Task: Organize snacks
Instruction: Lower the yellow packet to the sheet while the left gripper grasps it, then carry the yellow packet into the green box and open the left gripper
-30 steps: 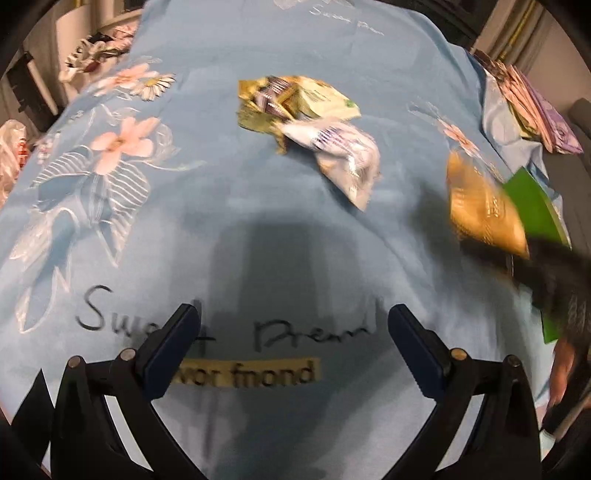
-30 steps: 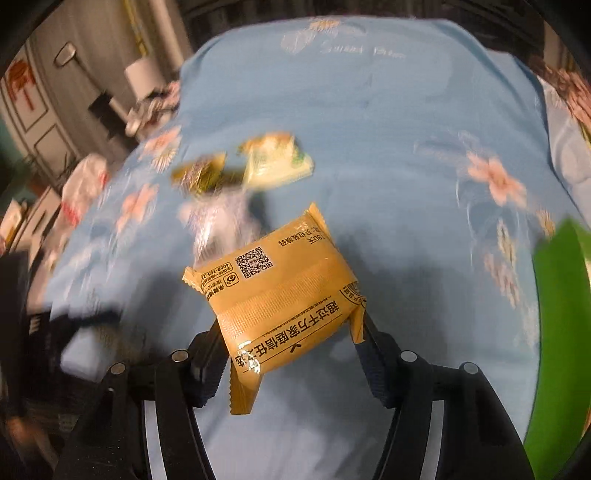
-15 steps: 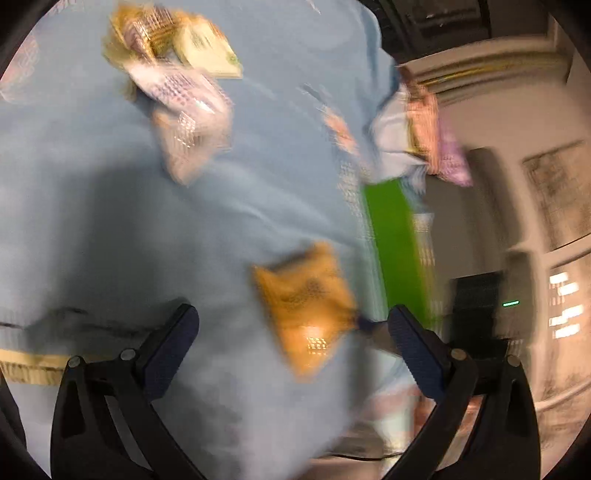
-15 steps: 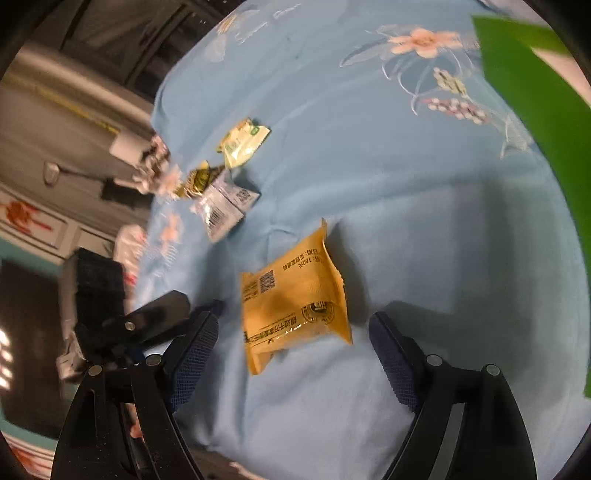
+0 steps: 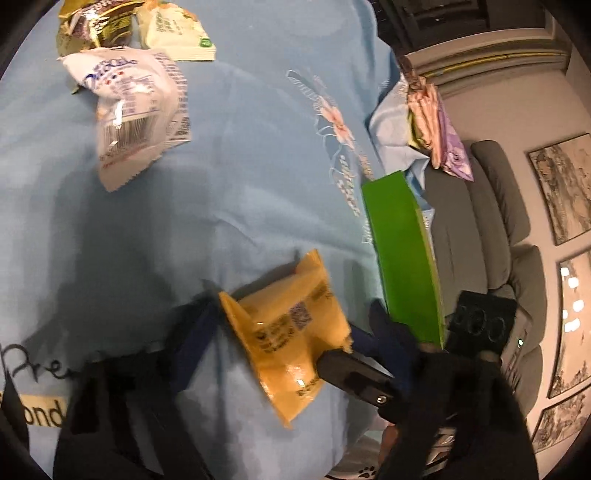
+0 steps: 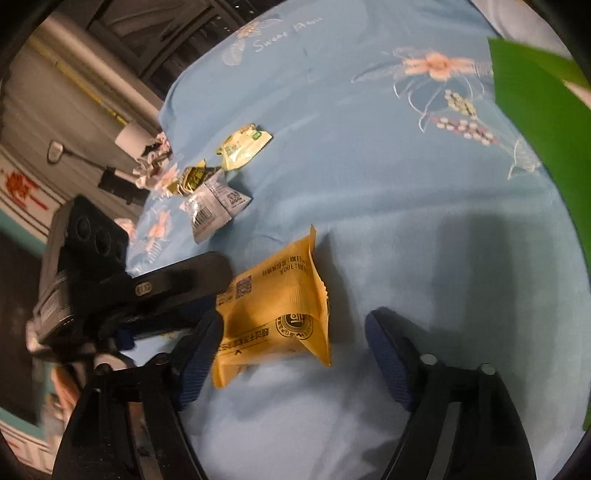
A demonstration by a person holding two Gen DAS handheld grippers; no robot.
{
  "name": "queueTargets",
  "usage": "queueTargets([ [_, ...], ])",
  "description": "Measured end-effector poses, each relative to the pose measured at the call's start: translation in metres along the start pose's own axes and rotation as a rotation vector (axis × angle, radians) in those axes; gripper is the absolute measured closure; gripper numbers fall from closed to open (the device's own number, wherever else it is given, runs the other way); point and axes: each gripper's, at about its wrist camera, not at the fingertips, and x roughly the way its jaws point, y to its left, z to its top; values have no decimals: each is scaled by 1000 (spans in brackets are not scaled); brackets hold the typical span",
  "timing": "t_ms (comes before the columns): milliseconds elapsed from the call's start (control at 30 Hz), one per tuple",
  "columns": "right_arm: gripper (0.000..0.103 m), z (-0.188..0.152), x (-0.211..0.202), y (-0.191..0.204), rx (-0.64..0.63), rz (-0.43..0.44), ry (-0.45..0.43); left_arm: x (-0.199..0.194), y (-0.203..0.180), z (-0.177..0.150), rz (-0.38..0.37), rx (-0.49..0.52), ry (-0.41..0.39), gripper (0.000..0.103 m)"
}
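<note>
A yellow snack packet (image 5: 288, 332) lies on the blue floral cloth (image 5: 240, 166) near its front edge. My left gripper (image 5: 293, 310) straddles it with its jaws closing; its blurred pads are close beside the packet but not pressing. In the right wrist view the same yellow packet (image 6: 273, 317) lies between the fingers of my right gripper (image 6: 293, 319), whose jaws are also closing. The left pad of this one is at the packet's edge and the right pad is well apart. The left gripper's black finger (image 6: 184, 280) reaches in from the left.
A white packet (image 5: 136, 110), a pale green one (image 5: 173, 37) and a gold one (image 5: 92, 29) lie together farther back. A green box (image 5: 402, 258) stands at the cloth's right edge. Pink and purple packets (image 5: 439, 122) are stacked beyond it, beside a grey sofa (image 5: 491, 221).
The right gripper held the yellow packet in the air, then set it on the cloth and let go. The left gripper swung right to the packet and its jaws narrowed around it.
</note>
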Motion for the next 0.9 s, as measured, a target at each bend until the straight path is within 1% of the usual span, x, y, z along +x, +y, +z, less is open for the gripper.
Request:
queueTargets([
  [33,33,-1,0,1,-11,-10,-5,0,2,0,24,0,9,49],
  [67,41,-2,1,3,-18,0,3,-1,2,-1,37,7,7,53],
  [100,45,-3,4,6,-32,21,20,0,1,-1,48,13,1,55],
  [133,47,-4,6,8,-50,22,20,0,0,-3,57,17,-3,56],
  [200,49,-7,7,17,-91,-17,-17,0,-3,-5,77,30,-23,54],
  [267,53,-10,5,22,-109,-38,-43,-4,-3,-7,68,27,-36,55],
  [400,55,-12,-5,22,-115,-27,-67,-10,-2,-5,16,3,-29,58],
  [600,56,-16,-28,24,-131,8,-119,-24,-27,-10,7,75,-52,59],
  [700,58,-17,-40,24,-134,4,-144,-22,-36,-11,-18,62,-44,59],
  [767,58,-14,-50,20,-122,8,-162,-19,-51,-9,-19,71,-40,59],
  [900,58,-8,-87,4,-99,-5,-232,-8,-102,-8,-3,167,-51,59],
])
